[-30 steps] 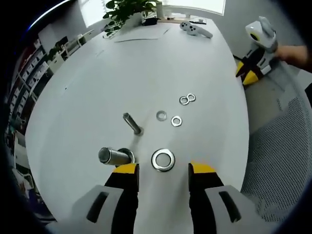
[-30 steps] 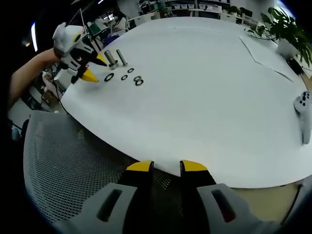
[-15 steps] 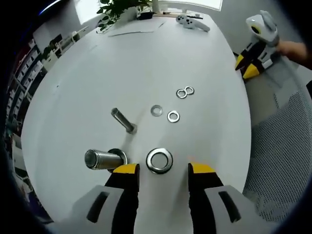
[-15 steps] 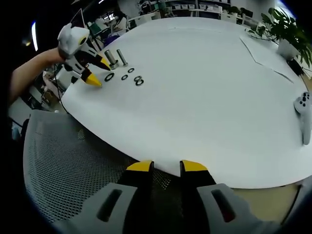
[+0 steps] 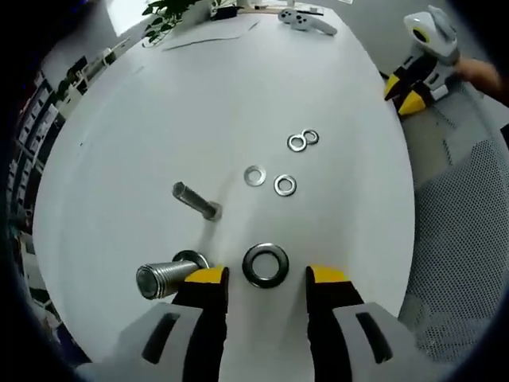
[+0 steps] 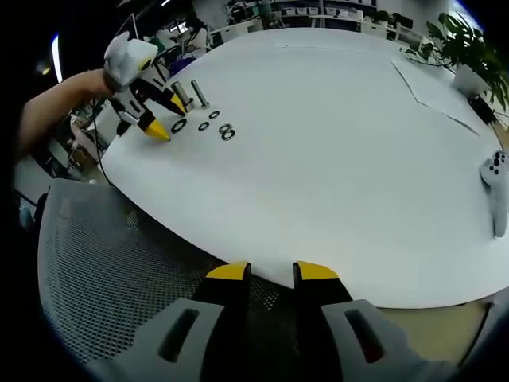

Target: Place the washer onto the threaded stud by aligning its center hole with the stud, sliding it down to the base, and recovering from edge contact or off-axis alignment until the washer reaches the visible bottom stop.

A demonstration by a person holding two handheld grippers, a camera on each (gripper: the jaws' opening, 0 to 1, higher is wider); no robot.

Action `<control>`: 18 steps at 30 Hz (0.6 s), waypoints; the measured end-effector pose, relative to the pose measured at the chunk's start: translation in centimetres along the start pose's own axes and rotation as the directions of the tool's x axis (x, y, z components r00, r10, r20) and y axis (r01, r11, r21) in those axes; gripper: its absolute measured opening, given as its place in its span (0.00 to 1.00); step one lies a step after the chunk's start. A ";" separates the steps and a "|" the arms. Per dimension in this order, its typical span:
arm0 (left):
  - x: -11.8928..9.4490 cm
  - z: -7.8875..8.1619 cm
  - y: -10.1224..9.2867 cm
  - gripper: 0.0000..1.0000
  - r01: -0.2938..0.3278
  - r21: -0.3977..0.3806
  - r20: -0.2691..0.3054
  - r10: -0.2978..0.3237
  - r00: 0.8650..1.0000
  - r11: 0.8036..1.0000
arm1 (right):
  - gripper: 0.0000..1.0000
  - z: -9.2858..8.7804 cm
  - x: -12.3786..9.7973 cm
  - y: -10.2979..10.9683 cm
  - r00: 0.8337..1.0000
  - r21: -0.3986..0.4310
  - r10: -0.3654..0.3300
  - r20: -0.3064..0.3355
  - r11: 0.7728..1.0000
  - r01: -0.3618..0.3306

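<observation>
A large steel washer [image 5: 266, 265] lies flat on the white table [image 5: 199, 103], just ahead of my open left gripper [image 5: 259, 276] and between its yellow tips. A thick threaded stud [image 5: 163, 278] stands beside the left jaw; a thinner stud [image 5: 195, 200] stands farther off. In the right gripper view the left gripper [image 6: 165, 118] hovers over the large washer [image 6: 178, 126] and the studs [image 6: 199, 94] at the table's far left. My right gripper [image 6: 273, 272] hangs off the table's near edge, jaws a little apart, holding nothing.
Several small washers [image 5: 285, 185] lie beyond the large one. A potted plant [image 5: 171, 9], a sheet of paper [image 5: 211, 37] and a game controller [image 5: 306, 21] sit at the far end. A grey mesh chair [image 6: 119, 270] stands by the table's edge. A person's forearm [image 6: 56, 107] holds the left gripper.
My left gripper has moved forward and down over the large washer, which now sits between its tips. The right gripper has stayed still.
</observation>
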State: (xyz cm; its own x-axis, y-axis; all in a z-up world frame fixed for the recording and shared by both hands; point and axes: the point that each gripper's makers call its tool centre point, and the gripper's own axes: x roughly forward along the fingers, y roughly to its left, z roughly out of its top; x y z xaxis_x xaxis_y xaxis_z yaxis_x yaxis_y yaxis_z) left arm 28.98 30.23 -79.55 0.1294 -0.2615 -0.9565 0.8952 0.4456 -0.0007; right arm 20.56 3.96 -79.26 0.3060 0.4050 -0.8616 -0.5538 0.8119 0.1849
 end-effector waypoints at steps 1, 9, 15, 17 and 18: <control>0.0 -0.1 0.1 0.36 0.004 0.014 -0.021 -0.004 1.000 1.000 | 0.24 0.0 0.0 0.0 1.000 0.000 0.000 0.000 1.000 0.000; 0.1 0.0 -0.2 0.34 0.019 0.089 -0.096 -0.011 0.995 0.996 | 0.24 0.0 0.0 0.0 1.000 0.001 0.000 0.001 1.000 0.000; 0.1 0.0 -0.4 0.31 0.027 0.117 -0.100 -0.016 0.995 0.993 | 0.24 0.0 0.0 0.0 1.000 0.002 0.001 0.001 1.000 -0.001; 0.1 0.0 -0.4 0.31 0.028 0.116 -0.101 -0.016 0.995 0.993 | 0.24 0.0 0.0 0.0 1.000 0.002 0.000 0.001 1.000 0.000; 0.1 0.0 -0.4 0.30 0.027 0.115 -0.100 -0.016 0.995 0.993 | 0.24 0.0 0.0 0.0 1.000 0.002 0.000 0.001 1.000 0.000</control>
State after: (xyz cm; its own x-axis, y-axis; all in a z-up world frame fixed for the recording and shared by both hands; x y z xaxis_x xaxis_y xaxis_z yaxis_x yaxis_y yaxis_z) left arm 28.67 30.00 -79.66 0.0718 -0.1811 -0.9808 0.9415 0.3368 0.0067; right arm 20.54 3.97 -79.26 0.3066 0.4058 -0.8610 -0.5526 0.8124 0.1861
